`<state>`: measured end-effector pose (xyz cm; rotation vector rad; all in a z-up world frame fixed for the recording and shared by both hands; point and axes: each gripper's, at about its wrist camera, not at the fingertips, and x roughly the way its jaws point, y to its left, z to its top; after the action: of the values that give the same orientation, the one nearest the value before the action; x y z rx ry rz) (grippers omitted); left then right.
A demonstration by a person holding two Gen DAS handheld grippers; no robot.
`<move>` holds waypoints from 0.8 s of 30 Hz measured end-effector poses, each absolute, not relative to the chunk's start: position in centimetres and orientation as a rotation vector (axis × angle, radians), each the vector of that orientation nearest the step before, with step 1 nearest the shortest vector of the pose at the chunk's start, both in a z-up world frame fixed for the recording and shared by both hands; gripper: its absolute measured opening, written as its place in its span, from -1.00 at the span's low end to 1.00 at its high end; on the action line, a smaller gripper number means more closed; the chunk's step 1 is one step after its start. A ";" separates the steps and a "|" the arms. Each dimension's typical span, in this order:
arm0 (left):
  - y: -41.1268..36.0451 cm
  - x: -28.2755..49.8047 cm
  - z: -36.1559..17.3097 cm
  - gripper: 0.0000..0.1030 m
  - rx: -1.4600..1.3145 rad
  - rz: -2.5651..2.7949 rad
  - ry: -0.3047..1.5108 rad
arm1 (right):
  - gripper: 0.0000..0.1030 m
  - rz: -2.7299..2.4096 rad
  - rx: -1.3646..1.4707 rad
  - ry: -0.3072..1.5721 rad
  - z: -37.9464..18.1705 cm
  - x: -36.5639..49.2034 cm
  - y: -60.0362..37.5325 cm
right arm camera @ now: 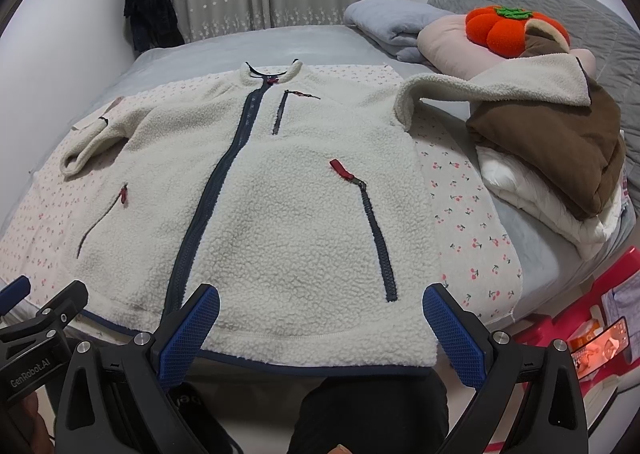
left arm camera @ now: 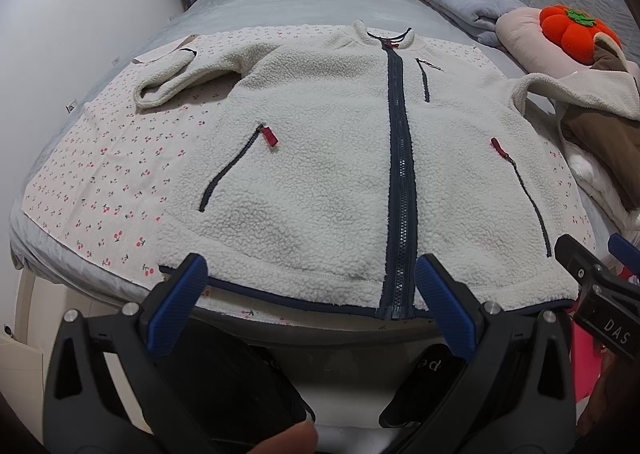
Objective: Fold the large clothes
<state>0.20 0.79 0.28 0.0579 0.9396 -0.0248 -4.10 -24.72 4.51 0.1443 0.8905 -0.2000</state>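
— Two claws, and neither has hold of anything?

— Neither. The left claw (left arm camera: pixel 312 278) is spread wide just off the near edge of the bed (left arm camera: pixel 280 10), its blue pads either side of the jacket's hem near the bottom of the zip. The right claw (right arm camera: pixel 320 308) is equally wide open over the hem at the jacket's other half. My guess is they are lined up at the hem because that is the easiest edge to pinch for a first fold.

— Where does the jacket lie?

— The fleece jacket (left arm camera: pixel 320 142) is front up, zipped, spread flat on a cherry-print sheet (left arm camera: pixel 100 174) across the middle of the bed, collar toward the far edge, hem at the near edge. One sleeve (left arm camera: pixel 172 74) is doubled back toward the bed's left side. The other sleeve (right arm camera: pixel 440 86) is draped up onto a pile of folded clothes (right arm camera: pixel 552 158) at the right edge.

— Is that in the way?

— Probably; that sleeve needs pulling off the pile before folding. A rolled grey quilt (right arm camera: pixel 384 22), a pink pillow (right arm camera: pixel 448 38) and an orange pumpkin cushion (right arm camera: pixel 504 30) crowd the far right corner. Whether the sleeve is caught under anything there I can't tell.
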 end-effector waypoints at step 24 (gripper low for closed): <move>0.6 0.4 -0.5 1.00 0.064 -0.020 0.959 | 1.00 -0.200 0.152 0.904 4.1 -3.9 -24.8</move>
<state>0.37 0.62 -0.54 0.0640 0.9594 -0.0200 -3.91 -24.79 4.12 0.1515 0.9040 -0.2003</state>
